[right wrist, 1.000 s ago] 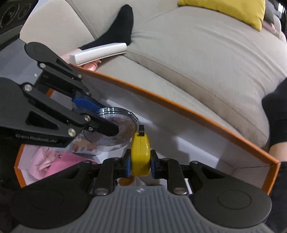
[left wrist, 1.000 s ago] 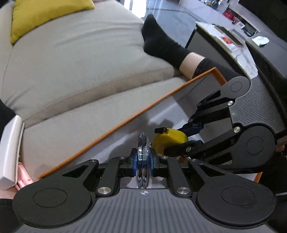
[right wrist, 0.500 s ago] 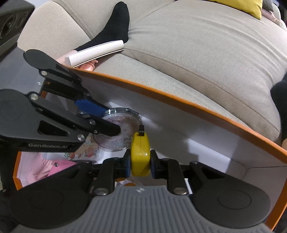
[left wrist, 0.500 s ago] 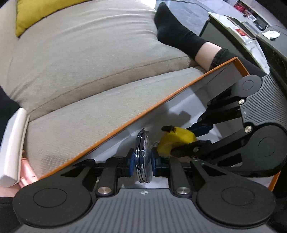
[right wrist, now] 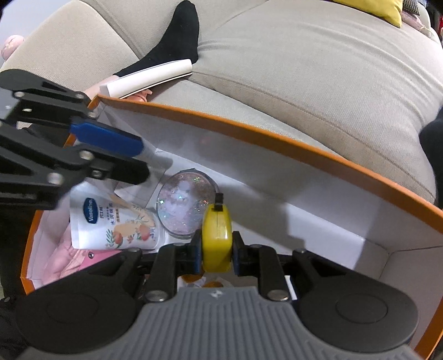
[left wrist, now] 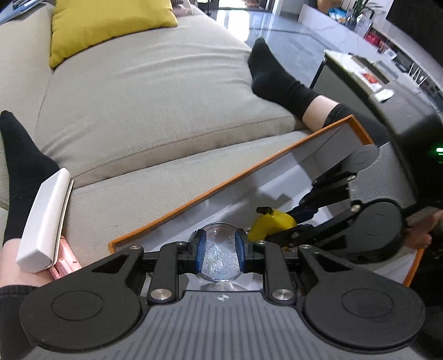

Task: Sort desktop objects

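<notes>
An orange-rimmed white box (right wrist: pixel 277 144) stands against the sofa; its rim also shows in the left wrist view (left wrist: pixel 221 188). My left gripper (left wrist: pixel 220 249) is open above the box. A round clear glitter case (right wrist: pixel 187 205) lies loose inside, leaning on a Vaseline tube (right wrist: pixel 116 221); it shows between my left fingers in the left wrist view (left wrist: pixel 220 252). My right gripper (right wrist: pixel 217 249) is shut on a yellow tape measure (right wrist: pixel 217 238), held inside the box, also seen in the left wrist view (left wrist: pixel 274 224).
A pink item (right wrist: pixel 69 260) lies in the box's left corner. A white and pink device (left wrist: pixel 41 221) rests on a person's leg beside the box. Black-socked feet (left wrist: pixel 279 80) lie on the beige sofa (left wrist: pixel 155 91). A yellow cushion (left wrist: pixel 105 25) sits farther back.
My left gripper opened and let go of the glitter case, which now lies flat in the box. My right gripper moved lower into the box with the tape measure.
</notes>
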The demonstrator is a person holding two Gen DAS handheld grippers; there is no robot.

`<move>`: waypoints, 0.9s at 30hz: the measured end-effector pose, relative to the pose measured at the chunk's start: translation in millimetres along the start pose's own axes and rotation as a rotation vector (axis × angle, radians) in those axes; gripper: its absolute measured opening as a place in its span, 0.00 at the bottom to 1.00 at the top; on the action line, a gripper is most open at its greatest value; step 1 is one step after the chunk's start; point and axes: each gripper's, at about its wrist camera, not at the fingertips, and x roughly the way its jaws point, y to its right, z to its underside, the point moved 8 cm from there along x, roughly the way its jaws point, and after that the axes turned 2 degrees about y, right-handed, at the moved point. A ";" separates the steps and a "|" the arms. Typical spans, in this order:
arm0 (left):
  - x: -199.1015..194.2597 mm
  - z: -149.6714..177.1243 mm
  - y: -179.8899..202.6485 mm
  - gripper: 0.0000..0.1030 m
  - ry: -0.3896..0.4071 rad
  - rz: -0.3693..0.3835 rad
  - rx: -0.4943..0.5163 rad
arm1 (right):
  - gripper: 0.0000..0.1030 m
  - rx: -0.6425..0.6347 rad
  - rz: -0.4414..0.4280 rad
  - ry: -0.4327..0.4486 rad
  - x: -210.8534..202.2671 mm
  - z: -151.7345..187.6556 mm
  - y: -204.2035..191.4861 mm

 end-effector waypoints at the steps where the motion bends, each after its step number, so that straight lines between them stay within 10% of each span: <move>1: -5.0 0.9 -1.9 0.24 0.013 0.001 -0.013 | 0.21 0.004 -0.002 -0.001 1.3 -0.1 -0.9; 27: -48.6 23.1 -46.0 0.24 0.218 0.012 -0.341 | 0.21 0.090 -0.101 0.006 23.1 -27.8 -30.6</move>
